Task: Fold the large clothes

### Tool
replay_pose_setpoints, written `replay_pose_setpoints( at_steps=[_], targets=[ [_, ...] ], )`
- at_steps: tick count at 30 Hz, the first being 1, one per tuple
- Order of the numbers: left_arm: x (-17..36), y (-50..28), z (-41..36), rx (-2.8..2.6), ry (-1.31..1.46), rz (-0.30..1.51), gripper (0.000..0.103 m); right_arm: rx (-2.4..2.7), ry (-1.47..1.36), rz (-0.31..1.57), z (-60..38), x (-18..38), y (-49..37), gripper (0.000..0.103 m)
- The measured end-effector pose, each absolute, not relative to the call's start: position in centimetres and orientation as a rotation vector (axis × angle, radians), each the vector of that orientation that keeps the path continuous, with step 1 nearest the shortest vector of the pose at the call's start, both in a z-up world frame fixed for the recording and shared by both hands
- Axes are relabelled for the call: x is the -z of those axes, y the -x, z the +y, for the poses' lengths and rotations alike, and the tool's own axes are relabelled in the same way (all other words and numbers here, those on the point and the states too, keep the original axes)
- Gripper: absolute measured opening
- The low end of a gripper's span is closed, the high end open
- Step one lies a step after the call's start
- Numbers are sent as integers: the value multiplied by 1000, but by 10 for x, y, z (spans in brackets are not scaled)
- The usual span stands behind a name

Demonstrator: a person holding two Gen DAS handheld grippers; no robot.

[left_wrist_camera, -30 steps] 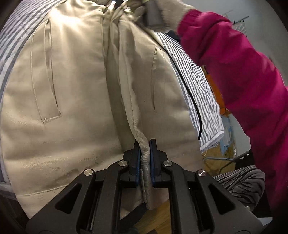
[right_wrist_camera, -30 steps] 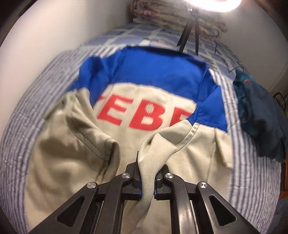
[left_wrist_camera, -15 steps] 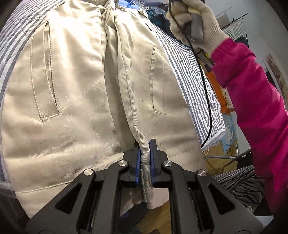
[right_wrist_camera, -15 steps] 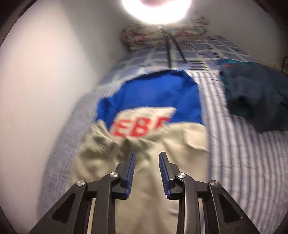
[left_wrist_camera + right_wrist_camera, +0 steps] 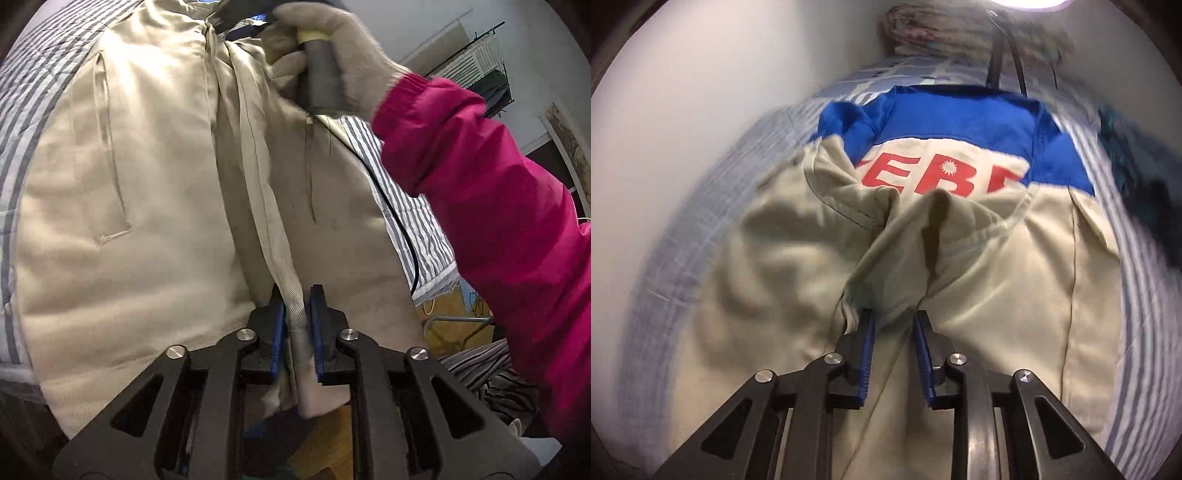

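Note:
A beige jacket with a blue yoke and red letters lies spread on a striped bed cover. My left gripper is at the jacket's near hem, its jaws opening. The front edge strip still hangs between the pads, loose on the right side. My right gripper is low over the jacket's middle, jaws apart and closing around a raised ridge of beige cloth. In the left wrist view a gloved hand with a pink sleeve holds that gripper's handle.
A white wall runs along the bed's left side. Folded bedding and tripod legs stand at the head. A dark teal garment lies at the right. A black cable trails over the bed edge; wooden floor shows below.
The right gripper let go of the beige fold, swung up and away, then came back down onto the jacket with jaws apart. The left jaws have widened slightly around the hem.

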State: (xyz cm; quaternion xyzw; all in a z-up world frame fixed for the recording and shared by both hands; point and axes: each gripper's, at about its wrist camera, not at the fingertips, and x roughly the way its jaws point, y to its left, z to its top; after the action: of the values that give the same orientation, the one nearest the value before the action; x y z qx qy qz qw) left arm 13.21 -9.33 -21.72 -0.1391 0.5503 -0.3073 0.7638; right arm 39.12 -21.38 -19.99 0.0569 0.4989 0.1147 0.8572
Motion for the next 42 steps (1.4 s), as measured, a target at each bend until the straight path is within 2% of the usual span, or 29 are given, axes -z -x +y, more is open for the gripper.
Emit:
replay_pose_setpoints(
  at_steps=[6,12,17,19,20,21,23,26,27,28,31,36,42],
  targets=[
    [196,-120,-73,690,292,1159,13,-248,-207,1007,-262,158,-323,25],
    [174,-111,-44,675,317,1100,13,-318,-180,1093,-275,171,-221,25],
    [169,-114,-11,572,341,1083,14,-461,-121,1087,-237,172,-159,25],
    [169,-116,5,533,357,1089,29,-511,-41,1116,-219,179,-139,24],
    [169,-118,13,513,363,1086,43,-520,35,1132,-211,185,-125,24],
    [169,-117,19,497,366,1081,48,-497,115,1149,-208,194,-112,24],
    [172,-115,31,469,367,1080,50,-423,248,1177,-210,215,-92,24],
    [184,-116,42,426,376,1107,53,-424,127,1178,-230,204,-81,24],
    [190,-117,43,417,391,1126,56,-428,91,1168,-236,198,-79,26],
    [197,-117,45,411,409,1150,57,-429,53,1148,-243,190,-74,33],
    [216,-116,46,418,445,1211,57,-353,-39,1091,-268,175,-57,71],
    [229,-107,38,464,453,1269,57,-331,-313,1145,-309,190,-47,72],
    [234,-105,27,469,426,1288,56,-415,-480,1236,-307,223,-39,65]
  ],
)
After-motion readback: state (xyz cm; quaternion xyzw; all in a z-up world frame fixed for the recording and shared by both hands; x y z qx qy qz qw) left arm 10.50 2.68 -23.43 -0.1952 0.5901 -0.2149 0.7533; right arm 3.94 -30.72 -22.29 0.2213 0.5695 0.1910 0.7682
